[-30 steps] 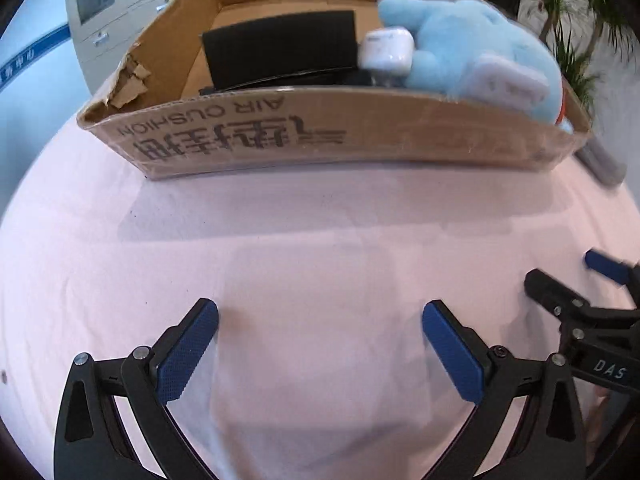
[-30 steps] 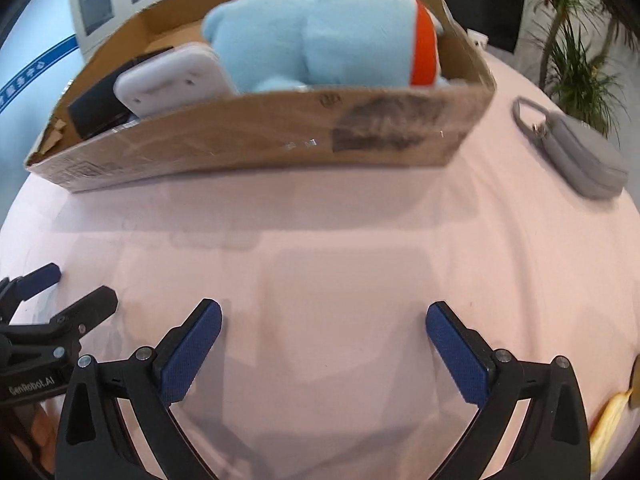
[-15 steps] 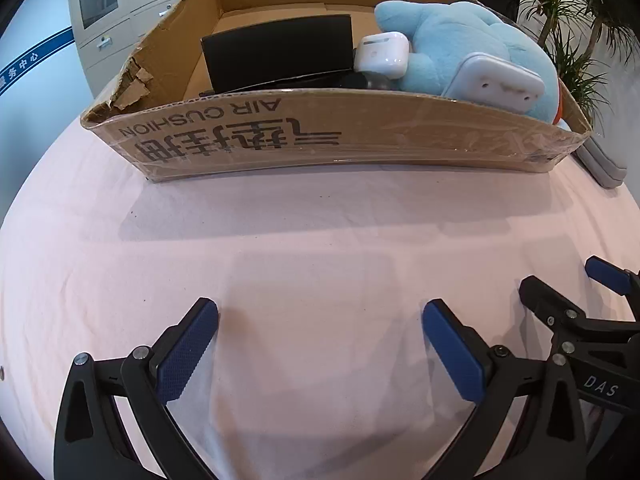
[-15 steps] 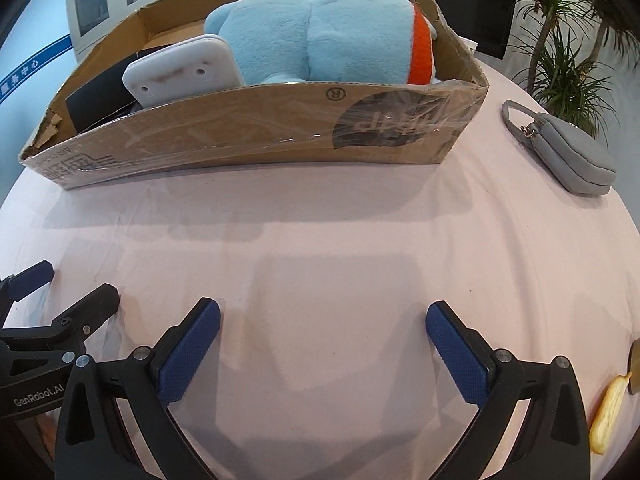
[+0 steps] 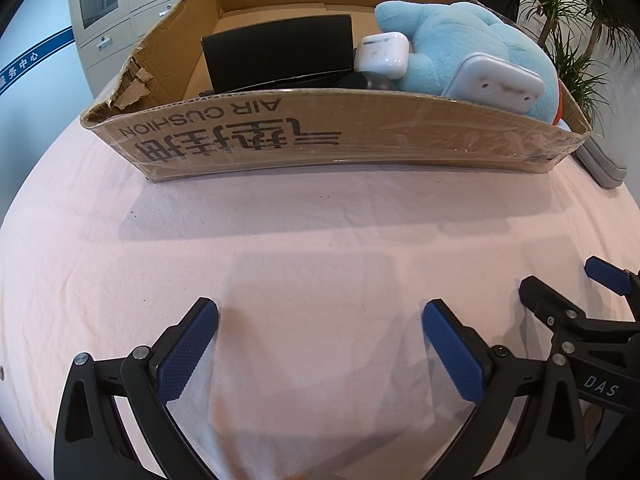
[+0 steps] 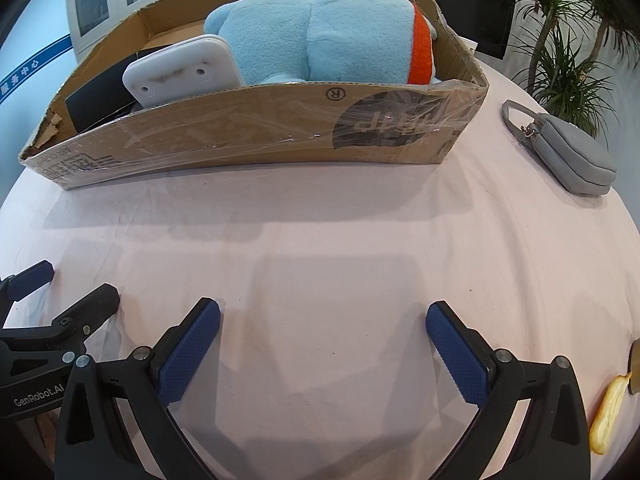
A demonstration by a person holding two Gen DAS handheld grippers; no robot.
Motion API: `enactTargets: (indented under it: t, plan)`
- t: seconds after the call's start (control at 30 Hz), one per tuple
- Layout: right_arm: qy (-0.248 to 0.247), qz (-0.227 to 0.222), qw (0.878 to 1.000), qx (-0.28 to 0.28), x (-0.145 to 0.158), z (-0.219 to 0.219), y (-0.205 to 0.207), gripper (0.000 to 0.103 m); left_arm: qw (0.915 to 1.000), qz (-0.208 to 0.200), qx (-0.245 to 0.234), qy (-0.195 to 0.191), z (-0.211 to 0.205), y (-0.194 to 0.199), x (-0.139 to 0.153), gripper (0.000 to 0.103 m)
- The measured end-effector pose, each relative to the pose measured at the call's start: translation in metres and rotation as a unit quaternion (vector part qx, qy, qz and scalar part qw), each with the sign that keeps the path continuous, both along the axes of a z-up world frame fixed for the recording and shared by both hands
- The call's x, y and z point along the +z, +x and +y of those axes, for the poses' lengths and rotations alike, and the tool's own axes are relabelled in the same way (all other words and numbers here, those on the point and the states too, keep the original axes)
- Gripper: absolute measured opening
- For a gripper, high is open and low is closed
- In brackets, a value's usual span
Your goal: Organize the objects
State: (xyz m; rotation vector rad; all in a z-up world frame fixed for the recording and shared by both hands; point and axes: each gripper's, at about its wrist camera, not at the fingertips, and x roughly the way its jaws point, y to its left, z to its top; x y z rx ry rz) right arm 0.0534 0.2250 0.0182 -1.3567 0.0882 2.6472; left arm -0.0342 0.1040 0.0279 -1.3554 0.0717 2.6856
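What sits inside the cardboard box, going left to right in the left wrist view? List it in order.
Black box → white earbud case → blue plush toy → white flat device leaning against the plush at the right end.

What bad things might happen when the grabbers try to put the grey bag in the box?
The cardboard box already looks crowded: the blue plush toy and white case rise above its rim, so the grey pouch might slide back out. Squeezing it in might knock the small white earbud case off the plush. The box's torn corner could rip further if bumped.
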Motion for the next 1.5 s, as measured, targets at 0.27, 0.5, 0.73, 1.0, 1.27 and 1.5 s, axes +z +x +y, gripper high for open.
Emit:
enactTargets:
  t: [0.27,0.5,0.73,1.0,1.27,1.5]
  plan:
    - [0.000,0.000,1.000,0.000,-0.0005,-0.0005,-0.0017,0.103,1.0000,0.000,0.000,0.000,0.0003,-0.0005,-0.0004,0.102]
    - [0.000,0.000,1.000,0.000,-0.0006,-0.0008,-0.0020,0.103,1.0000,0.000,0.000,0.000,-0.0004,-0.0007,-0.0004,0.102]
    - [0.000,0.000,1.000,0.000,-0.0008,-0.0010,-0.0026,0.103,1.0000,0.000,0.000,0.000,-0.0026,0.0013,-0.0003,0.102]
    - [0.000,0.000,1.000,0.000,-0.0009,-0.0013,-0.0029,0.103,1.0000,0.000,0.000,0.000,-0.0034,0.0015,-0.0004,0.102]
    - [0.000,0.000,1.000,0.000,-0.0011,-0.0015,-0.0036,0.103,1.0000,0.000,0.000,0.000,-0.0049,0.0031,-0.0002,0.102]
    - [0.000,0.000,1.000,0.000,-0.0013,-0.0016,-0.0041,0.103,1.0000,0.000,0.000,0.000,-0.0057,0.0037,-0.0001,0.102]
